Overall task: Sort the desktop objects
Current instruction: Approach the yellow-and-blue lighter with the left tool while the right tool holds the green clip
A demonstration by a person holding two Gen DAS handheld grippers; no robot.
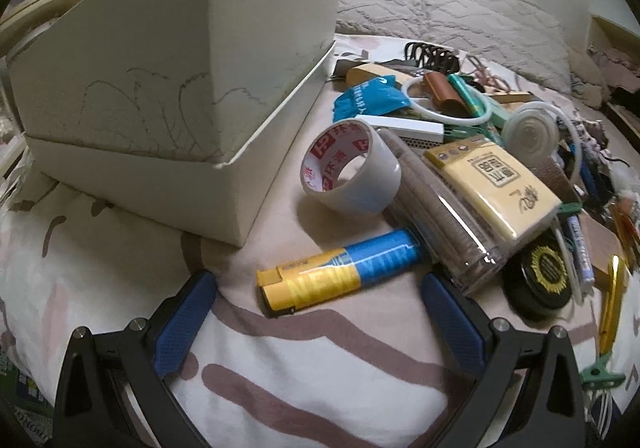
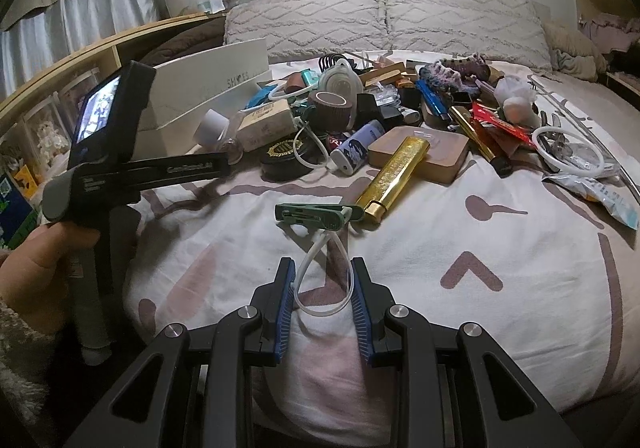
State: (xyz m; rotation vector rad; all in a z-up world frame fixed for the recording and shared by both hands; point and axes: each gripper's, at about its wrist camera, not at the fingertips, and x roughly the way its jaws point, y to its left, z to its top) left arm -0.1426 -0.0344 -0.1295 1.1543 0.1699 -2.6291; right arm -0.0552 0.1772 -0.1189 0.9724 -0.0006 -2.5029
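Left wrist view: open left tongs [image 1: 316,280] around blue-and-yellow lighter [image 1: 340,274], ready to squeeze; right tongs [image 2: 322,268] open around white loop [image 2: 324,280], not yet pinched.

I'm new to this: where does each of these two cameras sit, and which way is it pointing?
Left wrist view: sits on the left hand-held gripper, looking forward along its open blue fingers at a yellow-and-blue lighter, a tape roll and a white box.
Right wrist view: sits on the right hand-held gripper, fingers either side of a white cord loop tied to a green clip; the person's left hand shows.
Both views share the bed's clutter, such as the black round tin.
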